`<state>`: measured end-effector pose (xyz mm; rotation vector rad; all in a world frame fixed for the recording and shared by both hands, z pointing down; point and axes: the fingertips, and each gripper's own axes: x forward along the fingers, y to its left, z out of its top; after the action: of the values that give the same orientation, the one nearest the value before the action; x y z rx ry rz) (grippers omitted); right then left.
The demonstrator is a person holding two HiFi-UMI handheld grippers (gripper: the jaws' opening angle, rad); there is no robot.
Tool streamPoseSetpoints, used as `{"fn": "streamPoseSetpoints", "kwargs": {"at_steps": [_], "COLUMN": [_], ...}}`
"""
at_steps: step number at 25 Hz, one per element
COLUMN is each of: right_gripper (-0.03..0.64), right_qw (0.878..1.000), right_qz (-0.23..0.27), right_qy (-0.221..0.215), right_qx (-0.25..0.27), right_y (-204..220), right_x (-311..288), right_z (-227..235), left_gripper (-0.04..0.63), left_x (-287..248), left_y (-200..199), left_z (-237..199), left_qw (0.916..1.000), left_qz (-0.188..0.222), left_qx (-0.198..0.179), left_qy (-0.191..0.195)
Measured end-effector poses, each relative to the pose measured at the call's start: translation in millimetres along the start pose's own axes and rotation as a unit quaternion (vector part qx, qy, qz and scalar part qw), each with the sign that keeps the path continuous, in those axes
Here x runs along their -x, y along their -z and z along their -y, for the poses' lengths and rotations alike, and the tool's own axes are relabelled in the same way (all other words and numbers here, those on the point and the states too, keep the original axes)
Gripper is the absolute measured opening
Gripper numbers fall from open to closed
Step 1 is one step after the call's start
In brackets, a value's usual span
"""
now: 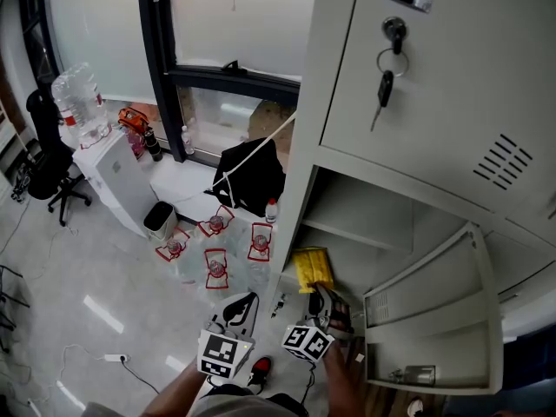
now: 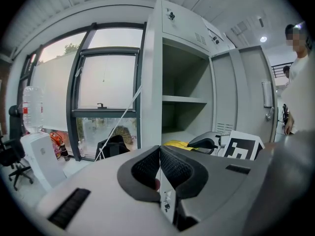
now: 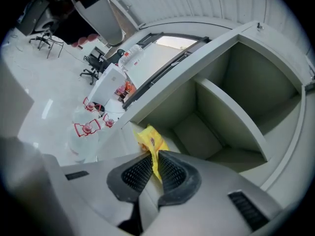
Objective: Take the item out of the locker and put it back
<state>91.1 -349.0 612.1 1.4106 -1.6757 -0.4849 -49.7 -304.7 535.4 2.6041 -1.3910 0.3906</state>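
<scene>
Grey locker (image 1: pixel 314 137) fills the right of the head view, top door closed, lower compartment open. Its door (image 1: pixel 434 320) swings out to the right. The right gripper view looks straight into that compartment and shows the shelf (image 3: pixel 231 117) splitting it, which the head view only catches edge-on. The left gripper view adds a big window (image 2: pixel 103 77) left of the locker and a person (image 2: pixel 301 82) at the far right, neither seen from the right gripper. Only the head view takes in the floor: an office chair (image 1: pixel 48 159), a black bag (image 1: pixel 252 176) and a cluster of water bottles (image 1: pixel 215 268).

Down to the tools. The right gripper (image 3: pixel 153 157) has its jaws clamped on the yellow packet (image 3: pixel 150 140), pinching its near end. In the head view the packet sits at the front lip of the lower compartment, under the shelf. The left gripper (image 2: pixel 160 152) hangs back outside the locker, jaws pressed together with nothing between them. From there the right gripper's marker cube (image 2: pixel 243 149) shows beside the packet. Up top, keys (image 1: pixel 387 68) dangle from the upper door's lock.
</scene>
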Motion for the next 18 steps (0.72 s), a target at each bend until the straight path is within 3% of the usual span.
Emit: {"fn": "streamPoseSetpoints", "kwargs": {"at_steps": [12, 18], "right_gripper": [0.051, 0.195], "right_qw": [1.0, 0.999], "right_qz": [-0.003, -0.004], "right_qy": [-0.001, -0.034], "right_qx": [0.005, -0.02], "right_y": [6.2, 9.3], "right_x": [-4.9, -4.2], "right_z": [-10.1, -21.0], "left_gripper": [0.023, 0.023], "left_x": [3.6, 5.6], "left_y": [10.1, 11.8], "left_z": [-2.8, -0.4], "left_qw": [0.9999, 0.9999], "left_qz": [-0.01, -0.011], "left_qx": [0.003, 0.004], "left_qy": [-0.004, -0.003]}}
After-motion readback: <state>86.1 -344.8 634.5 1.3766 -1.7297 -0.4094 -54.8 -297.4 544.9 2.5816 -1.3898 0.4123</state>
